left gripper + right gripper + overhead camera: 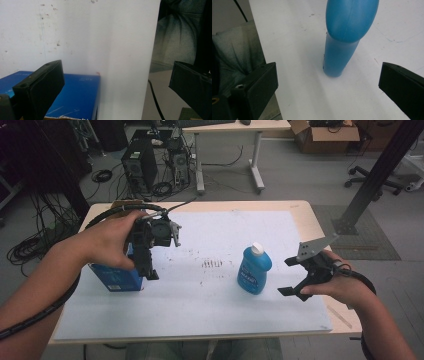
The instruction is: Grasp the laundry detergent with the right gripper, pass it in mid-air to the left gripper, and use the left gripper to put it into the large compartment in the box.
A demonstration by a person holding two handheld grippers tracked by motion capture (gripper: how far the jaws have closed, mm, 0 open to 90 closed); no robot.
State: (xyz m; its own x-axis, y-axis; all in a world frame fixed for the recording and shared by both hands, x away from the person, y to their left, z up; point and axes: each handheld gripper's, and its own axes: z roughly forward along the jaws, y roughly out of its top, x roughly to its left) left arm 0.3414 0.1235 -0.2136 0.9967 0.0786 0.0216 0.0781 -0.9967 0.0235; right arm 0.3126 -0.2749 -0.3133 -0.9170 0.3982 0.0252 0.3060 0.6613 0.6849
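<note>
My left gripper [150, 265] hangs over the blue box [116, 278] near the worktop's left edge, jaws apart and holding nothing. My right gripper [289, 276] sits just beside the upright blue bottle [254, 269] toward the right edge, jaws spread wide, not touching it.

A light wooden table [320, 227] carries a white sheet [225, 310] that covers nearly all of its top, leaving bare wood along the far and right edges. Small dark marks speckle the sheet near its middle. A blue box [116, 279] rests on the sheet at the left side, and a blue bottle [254, 270] with a white cap stands upright right of centre, well apart from it
</note>
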